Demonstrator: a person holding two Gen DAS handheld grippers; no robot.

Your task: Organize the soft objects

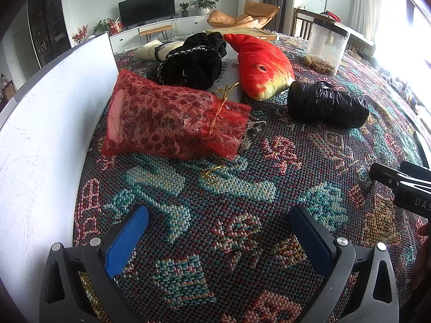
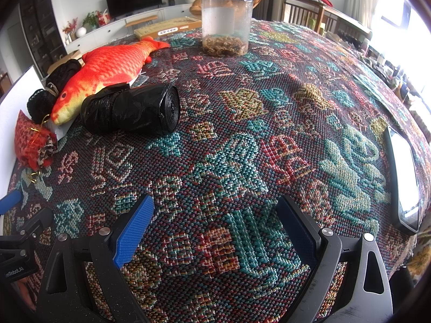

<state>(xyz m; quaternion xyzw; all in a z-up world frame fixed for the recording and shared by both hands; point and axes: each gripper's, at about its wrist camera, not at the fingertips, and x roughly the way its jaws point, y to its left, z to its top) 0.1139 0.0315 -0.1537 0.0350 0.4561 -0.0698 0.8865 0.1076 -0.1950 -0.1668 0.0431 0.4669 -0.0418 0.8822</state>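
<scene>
While both tools hover empty over the woven tablecloth [image 2: 242, 140], the left gripper [image 1: 218, 231] and right gripper [image 2: 215, 220] stand with jaws spread wide, nothing between them. Along the table's left edge, against the white board [image 1: 48, 134], lies the red mesh pouch [image 1: 167, 118], light, limp, likely slippery; its gathered neck at the gold tie [image 1: 215, 113] looks the safest hold. Behind it sit the black knit bundle [image 1: 194, 62] and plush fish [image 1: 264, 64], both compressible, graspable mid-body. Nearer centre, the black bag roll [image 2: 132, 107] appears firmer and slick.
</scene>
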